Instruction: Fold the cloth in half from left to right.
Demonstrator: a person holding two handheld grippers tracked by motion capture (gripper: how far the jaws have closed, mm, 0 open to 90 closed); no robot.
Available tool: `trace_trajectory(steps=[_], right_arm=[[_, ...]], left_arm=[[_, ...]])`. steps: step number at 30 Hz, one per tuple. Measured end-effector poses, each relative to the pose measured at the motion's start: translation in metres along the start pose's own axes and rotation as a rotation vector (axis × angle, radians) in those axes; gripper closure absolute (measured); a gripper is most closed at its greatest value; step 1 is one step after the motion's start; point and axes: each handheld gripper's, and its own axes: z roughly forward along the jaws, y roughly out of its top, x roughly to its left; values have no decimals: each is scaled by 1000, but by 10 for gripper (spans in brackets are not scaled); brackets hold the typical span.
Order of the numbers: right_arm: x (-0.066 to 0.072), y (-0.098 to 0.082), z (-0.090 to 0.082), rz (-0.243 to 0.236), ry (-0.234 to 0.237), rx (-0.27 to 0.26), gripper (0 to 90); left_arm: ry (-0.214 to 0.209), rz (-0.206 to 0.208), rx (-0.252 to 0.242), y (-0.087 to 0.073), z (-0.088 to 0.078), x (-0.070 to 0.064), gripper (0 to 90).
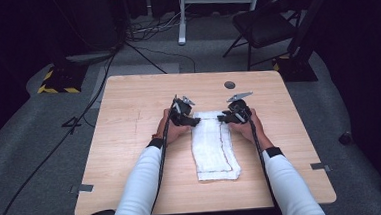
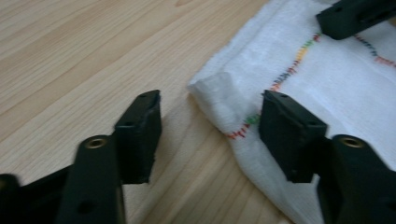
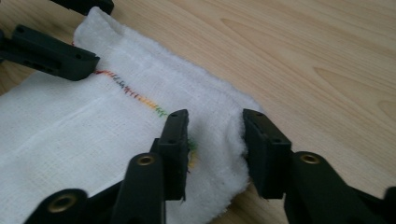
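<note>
left gripper: jaws apart, straddling far-left corner of white cloth, not pinching
right gripper: jaws part-open around cloth's far-right corner, grip unclear
cloth: flat, middle of table

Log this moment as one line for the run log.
scene: white cloth on table | left claw: astride far-left corner, not pinching | right claw: straddling far-right corner, grip unclear

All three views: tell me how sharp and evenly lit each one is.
High view: the table is brightly lit, its surroundings fall into darkness, and the white cloth looks slightly washed out. Left gripper view: soft, with the cloth's stitching blurred. Right gripper view: sharper, showing the cloth's weave, with the near claw parts a little soft.
</note>
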Motion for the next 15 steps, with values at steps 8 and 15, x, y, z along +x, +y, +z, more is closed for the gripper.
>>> trace_trajectory(steps=[8, 15], right_arm=[[6, 4, 0, -26, 0, 20, 812], [9, 8, 1, -55, -53, 1, 835]], left_arm=[[-68, 12, 12, 4, 1, -1, 749], [-3, 56, 26, 13, 3, -1, 822]])
